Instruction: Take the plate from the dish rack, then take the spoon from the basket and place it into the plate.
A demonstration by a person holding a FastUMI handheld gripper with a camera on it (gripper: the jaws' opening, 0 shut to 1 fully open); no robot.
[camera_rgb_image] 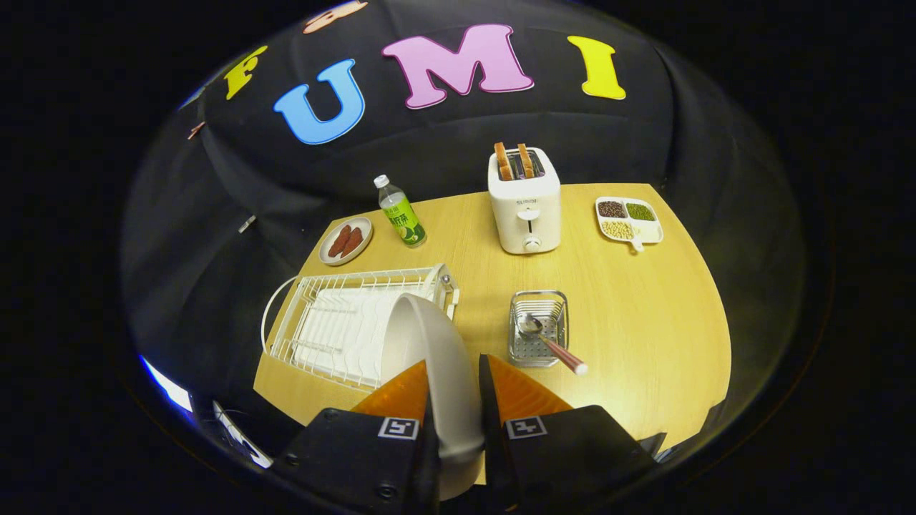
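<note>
- At the far left of the wooden table [644, 336], a small dish [346, 240] carries reddish-brown pieces, with a green-labelled bottle [401, 212] just beside it.
- Nearer, the white dish rack [343, 322] lies on the table.
- The plate [436, 365] stands on edge, lifted in front of the rack, and the gripper [454, 386] has both fingers clamped on its rim.
- Just right of the fingers, the wire basket [538, 327] holds the spoon [549, 342], its handle sticking out over the rim.
- Beyond the basket, a white toaster [524, 204] has two slices of toast up.
- Far right, a divided tray [630, 220] of beans.
</note>
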